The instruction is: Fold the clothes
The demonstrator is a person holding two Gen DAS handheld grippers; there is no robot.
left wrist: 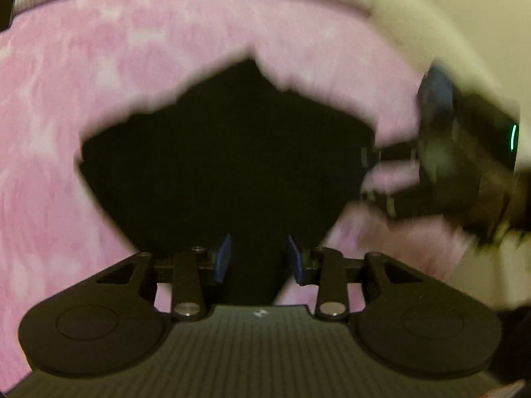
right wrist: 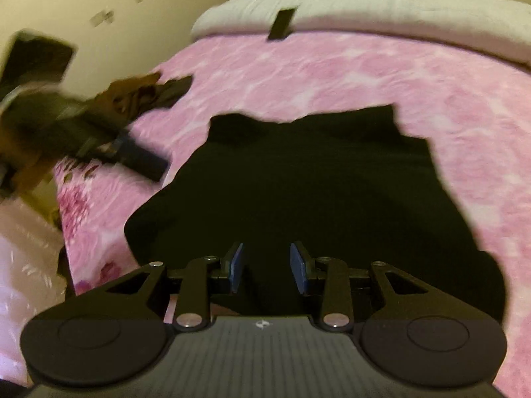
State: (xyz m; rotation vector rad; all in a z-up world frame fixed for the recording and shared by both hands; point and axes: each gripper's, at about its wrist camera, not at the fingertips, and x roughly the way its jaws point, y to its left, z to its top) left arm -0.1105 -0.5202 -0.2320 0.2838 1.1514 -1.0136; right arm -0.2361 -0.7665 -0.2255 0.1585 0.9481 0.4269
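A black garment (left wrist: 225,165) lies spread on a pink patterned blanket (left wrist: 83,106). My left gripper (left wrist: 259,258) is open just above its near part, and black cloth shows between the blue pads (left wrist: 223,258). My right gripper (left wrist: 371,175) comes in blurred from the right at the garment's edge. In the right wrist view the same garment (right wrist: 315,182) fills the middle. The right gripper (right wrist: 267,267) hovers open over its near edge. The left gripper (right wrist: 142,159) is a blurred dark shape at the garment's left side.
The blanket (right wrist: 348,73) covers a bed. A white duvet (right wrist: 365,3) lies along the far side with a small black object (right wrist: 282,23) on it. Crumpled dark brown clothing (right wrist: 146,94) sits at the bed's left edge. A pale wall (right wrist: 99,0) stands beyond.
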